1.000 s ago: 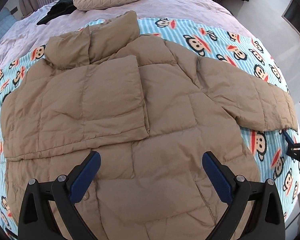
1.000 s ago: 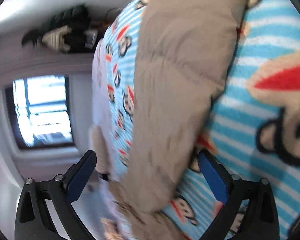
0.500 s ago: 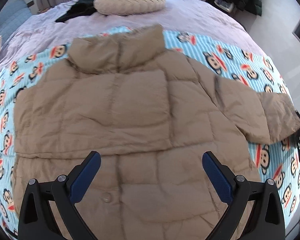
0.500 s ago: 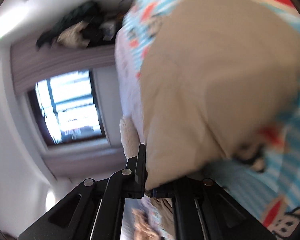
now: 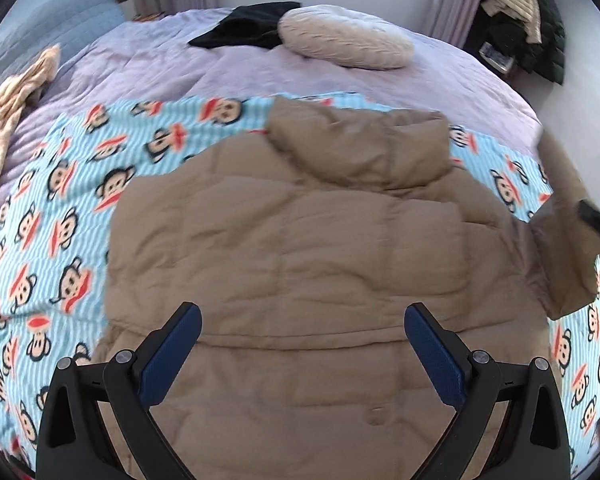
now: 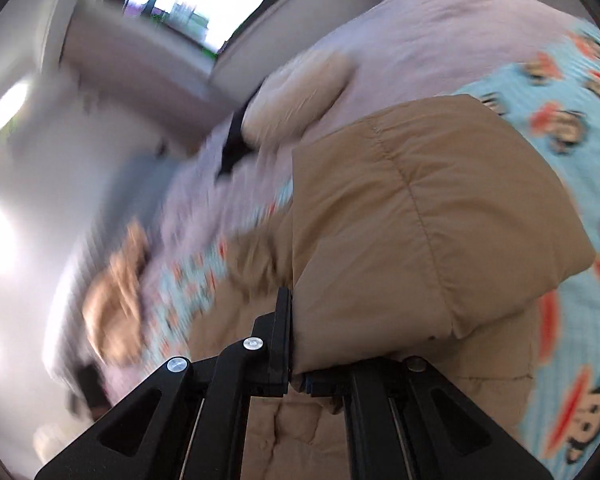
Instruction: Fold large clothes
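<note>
A tan puffer jacket (image 5: 300, 248) lies flat on a monkey-print blanket (image 5: 60, 216) on the bed, collar at the far end, one sleeve folded across its body. My left gripper (image 5: 302, 352) is open and empty, hovering over the jacket's lower part. My right gripper (image 6: 296, 376) is shut on the jacket's other sleeve (image 6: 420, 224) at its cuff and holds it lifted. In the left wrist view that raised sleeve (image 5: 564, 240) and the right gripper (image 5: 598, 220) show at the right edge.
A round cream pillow (image 5: 346, 36) and a black garment (image 5: 248, 26) lie at the far end of the purple bedspread (image 5: 180, 68). A tan blanket (image 5: 8, 100) is bunched at the left. Clothes pile (image 5: 524, 12) by the far right wall.
My right gripper closed on the sleeve cuff and lifted it off the blanket, swinging it inward. My left gripper drew back, so more of the bed shows.
</note>
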Demonstrator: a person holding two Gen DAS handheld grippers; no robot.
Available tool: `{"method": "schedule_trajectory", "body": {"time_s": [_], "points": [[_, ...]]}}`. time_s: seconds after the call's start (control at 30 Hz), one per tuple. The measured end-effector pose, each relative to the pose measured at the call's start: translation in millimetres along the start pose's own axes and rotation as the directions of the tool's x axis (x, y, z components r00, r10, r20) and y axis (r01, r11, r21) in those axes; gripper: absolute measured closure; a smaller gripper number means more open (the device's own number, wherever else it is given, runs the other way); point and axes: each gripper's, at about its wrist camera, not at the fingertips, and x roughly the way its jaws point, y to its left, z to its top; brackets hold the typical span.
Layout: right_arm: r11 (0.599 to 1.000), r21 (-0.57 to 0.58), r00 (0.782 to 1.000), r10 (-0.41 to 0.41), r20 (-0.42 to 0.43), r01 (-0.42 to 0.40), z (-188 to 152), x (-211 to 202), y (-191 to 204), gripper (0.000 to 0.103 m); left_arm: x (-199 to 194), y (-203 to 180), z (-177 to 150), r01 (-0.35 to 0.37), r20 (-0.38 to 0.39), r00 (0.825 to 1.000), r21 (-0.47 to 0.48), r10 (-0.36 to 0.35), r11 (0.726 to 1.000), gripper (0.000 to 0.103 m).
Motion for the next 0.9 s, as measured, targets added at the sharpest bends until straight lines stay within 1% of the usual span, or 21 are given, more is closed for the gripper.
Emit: {"method": "schedule_trajectory", "body": {"time_s": [0.03, 0.1, 0.17, 0.23, 0.27, 0.37, 0.47, 0.53, 0.57, 0.6, 0.63, 0.67, 0.7, 0.77, 0.8, 0.87, 0.9], "points": [[0.999, -0.047, 0.999, -0.025, -0.036, 0.024, -7.2, 21.8, 15.3, 0.098, 1.9, 7.7, -2.1, -0.005, -0.004, 1.0, -0.007, 0.005, 1.0, 0.001], [0.991, -0.11, 0.992, -0.083, -0.092, 0.073, -24.2, 56.6, 31.5, 0.098, 7.1, 20.8, -5.1, -0.012, -0.015, 1.0, -0.023, 0.011, 1.0, 0.001], [0.984, -0.134, 0.981, -0.132, -0.141, 0.113, -47.9, 82.4, 40.7, 0.098, 11.5, 32.2, -8.2, -0.01, -0.025, 1.0, -0.039, 0.009, 0.999, 0.001], [0.981, -0.122, 0.97, -0.169, -0.173, 0.149, -65.1, 101.9, 33.5, 0.098, 14.1, 38.3, -10.2, -0.007, -0.026, 1.0, -0.045, 0.006, 0.999, 0.001], [0.981, -0.112, 0.968, -0.175, -0.182, 0.157, -71.8, 100.7, 27.6, 0.098, 16.0, 41.8, -10.3, -0.001, -0.026, 1.0, -0.049, 0.0, 0.999, 0.001], [0.979, -0.075, 0.953, -0.204, -0.225, 0.192, -85.4, 115.2, 12.8, 0.098, 21.0, 45.1, -10.7, 0.023, -0.035, 0.999, -0.058, -0.025, 0.998, 0.001], [0.978, -0.042, 0.939, -0.207, -0.274, 0.204, -88.1, 115.1, 2.4, 0.097, 25.4, 41.9, -9.2, 0.044, -0.042, 0.998, -0.059, -0.047, 0.997, 0.001], [0.979, -0.018, 0.938, -0.197, -0.285, 0.201, -86.3, 106.8, 3.8, 0.095, 27.6, 39.0, -6.9, 0.059, -0.042, 0.997, -0.065, -0.062, 0.996, 0.001], [0.981, -0.003, 0.942, -0.186, -0.281, 0.192, -84.6, 97.3, 5.1, 0.092, 28.4, 39.0, -4.7, 0.072, -0.038, 0.996, -0.075, -0.075, 0.995, 0.001], [0.983, 0.018, 0.95, -0.172, -0.262, 0.183, -82.5, 83.9, 3.8, 0.08, 28.8, 39.3, -2.8, 0.083, -0.036, 0.996, -0.084, -0.087, 0.993, 0.001], [0.983, 0.053, 0.961, -0.158, -0.227, 0.174, -81.3, 68.8, -1.2, 0.057, 29.8, 40.6, 0.0, 0.102, -0.036, 0.994, -0.098, -0.106, 0.99, 0.001], [0.982, 0.094, 0.971, -0.145, -0.192, 0.166, -80.4, 58.8, -5.7, 0.045, 30.7, 41.6, 2.5, 0.122, -0.035, 0.991, -0.109, -0.126, 0.987, 0.001], [0.977, 0.155, 0.982, -0.125, -0.145, 0.147, -78.5, 45.5, -15.7, 0.036, 31.4, 42.1, 4.4, 0.133, -0.034, 0.99, -0.112, -0.137, 0.985, 0.001], [0.959, 0.257, 0.99, -0.097, -0.101, 0.12, -73.7, 35.1, -34.8, 0.036, 33.5, 41.5, 8.3, 0.145, -0.029, 0.989, -0.097, -0.148, 0.985, 0.001], [0.946, 0.304, 0.993, -0.091, -0.076, 0.11, -70.0, 32.0, -45.8, 0.04, 33.2, 40.9, 9.2, 0.149, -0.027, 0.988, -0.088, -0.152, 0.985, 0.001], [0.936, 0.335, 0.994, -0.103, -0.044, 0.112, -64.1, 29.4, -55.6, 0.072, 33.9, 42.3, 11.6, 0.178, -0.023, 0.983, -0.083, -0.181, 0.98, 0.001], [0.936, 0.328, 0.992, -0.121, -0.036, 0.126, -61.2, 30.5, -55.9, 0.097, 34.3, 44.8, 12.3, 0.201, -0.021, 0.979, -0.091, -0.203, 0.975, 0.002]]}}
